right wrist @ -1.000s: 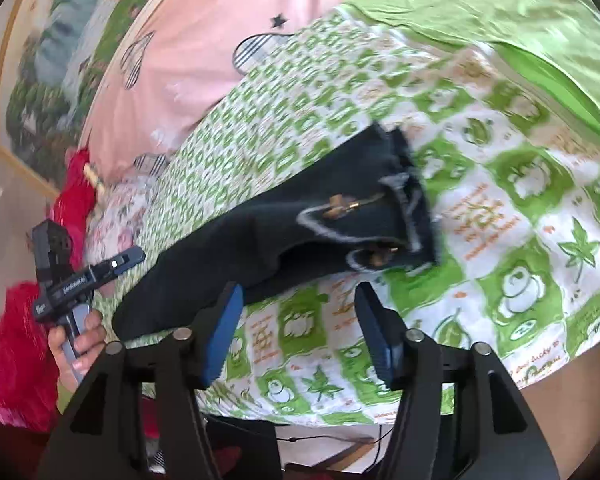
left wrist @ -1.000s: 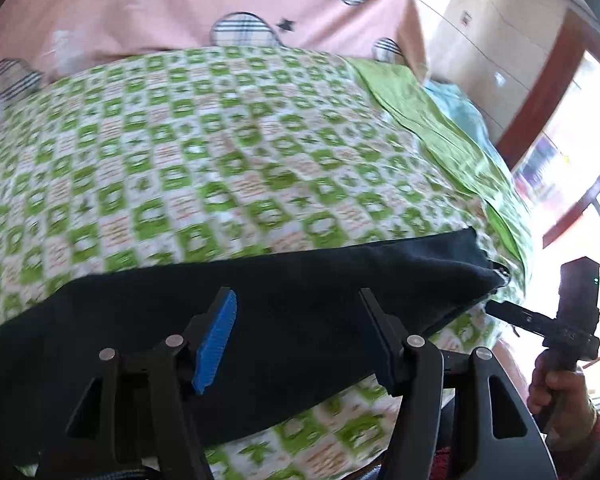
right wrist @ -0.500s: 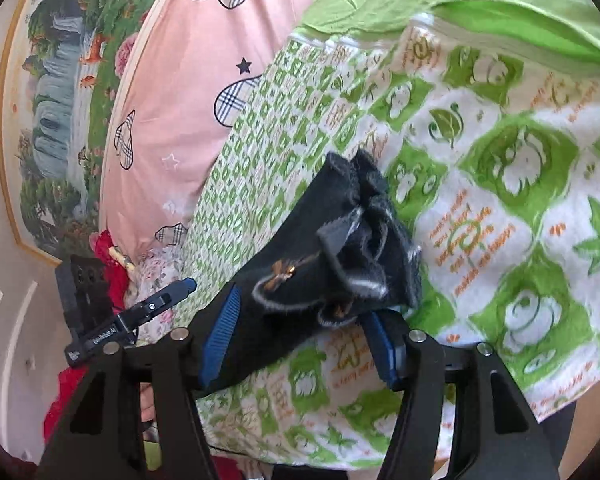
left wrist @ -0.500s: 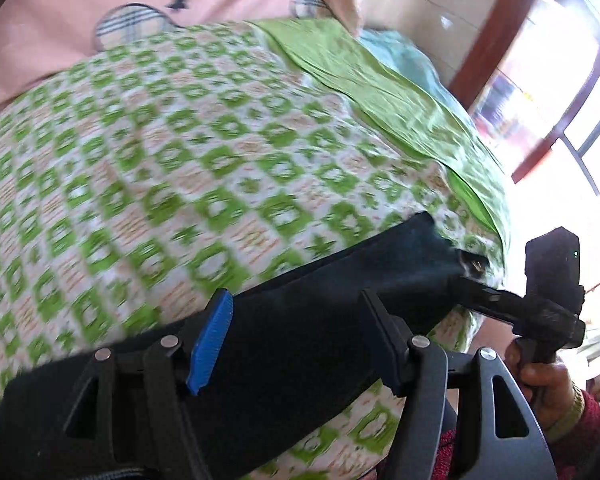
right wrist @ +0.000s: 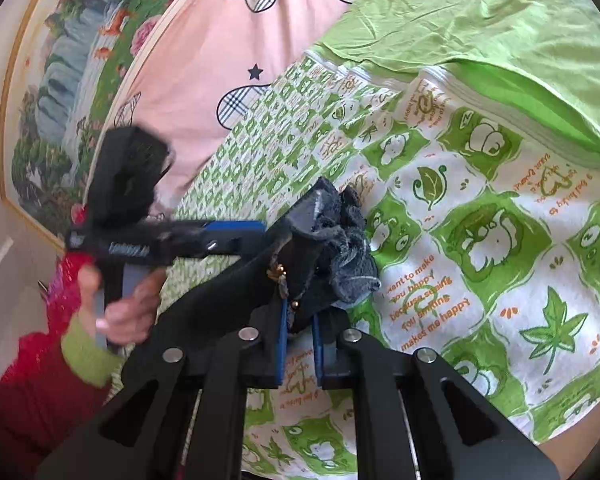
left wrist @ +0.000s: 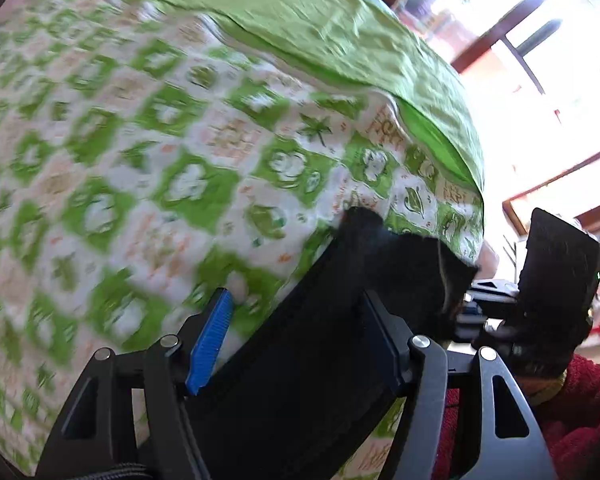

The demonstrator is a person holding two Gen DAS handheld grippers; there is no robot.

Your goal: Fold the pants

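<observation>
Black pants (right wrist: 320,248) at bedspread (right wrist: 480,240) edge

My left claw (left wrist: 296,340) hangs over the bed (left wrist: 148,152) with its two fingers apart. The blue pad (left wrist: 210,340) of the left finger is over the green-and-white checked quilt (left wrist: 100,128). The dark pants (left wrist: 340,328) run as a band between my fingers, and I cannot tell whether either pad touches the cloth. The far end of the pants reaches to the right, where my right claw (left wrist: 466,300) meets it near the bed's edge. A red sleeve (left wrist: 572,404) shows at the right. A plain green sheet (left wrist: 320,24) lies on the far side, with a bright window (left wrist: 540,40) beyond. The picture is blurred.
</observation>
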